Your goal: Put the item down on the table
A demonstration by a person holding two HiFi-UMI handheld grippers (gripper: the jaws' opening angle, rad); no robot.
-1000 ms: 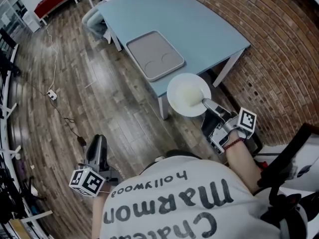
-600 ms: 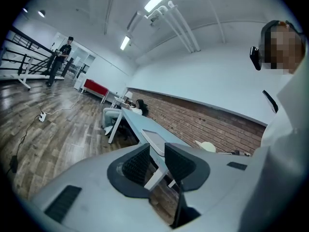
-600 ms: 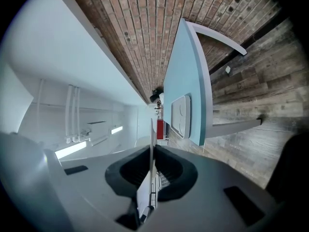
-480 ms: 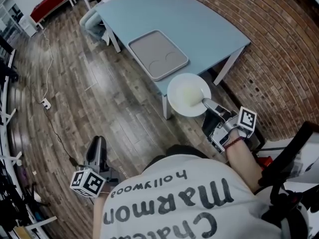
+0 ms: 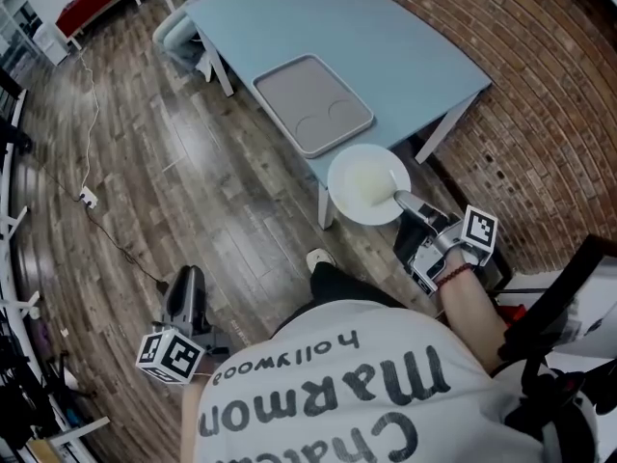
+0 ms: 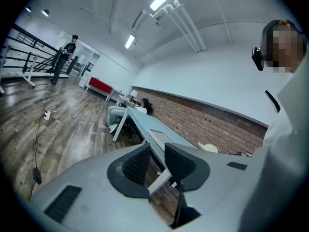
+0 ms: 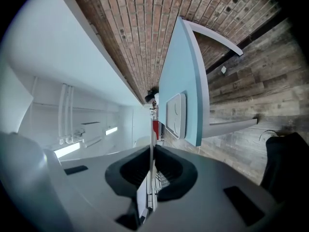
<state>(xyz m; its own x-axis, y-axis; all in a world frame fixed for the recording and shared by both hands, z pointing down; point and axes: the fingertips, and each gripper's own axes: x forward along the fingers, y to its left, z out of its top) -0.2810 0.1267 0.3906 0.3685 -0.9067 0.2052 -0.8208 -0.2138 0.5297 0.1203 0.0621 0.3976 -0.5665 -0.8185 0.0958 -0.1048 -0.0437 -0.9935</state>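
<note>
Here's the right tool (image 5: 400, 199) out in front of the person, clamped on the rim of a white plate (image 5: 364, 183); the right gripper view confirms it, with the jaws of the right tool (image 7: 152, 170) pressed close on either side of the plate (image 7: 150, 129), which shows there only as a thin edge-on line between the pads. The plate hangs in the air at the near corner of the light blue table (image 5: 366, 46); from the head view it overlaps that corner, but I can't tell whether it is truly over the tabletop or just short of it; either way it isn't resting on anything yet.

On the table sits a grey tray (image 5: 313, 104) with two round recesses, near the plate's side of the surface; the rest of the top looks bare, so there's plenty of room to land. Brick wall (image 5: 540, 114) to the right, wooden floor (image 5: 193, 162) to the left.

The left tool (image 5: 190, 273) hangs low at the person's side, well away from the action; in its own view the left tool (image 6: 158, 161) has its jaws a moderate way apart with nothing between them, only the floor and the table leg beyond.

So, progress: the item is gripped and carried to the table's edge; that much I'd call done. What's left, by my read, is the whole set-down; bring the plate over bare tabletop, lower it flat, release.
</note>
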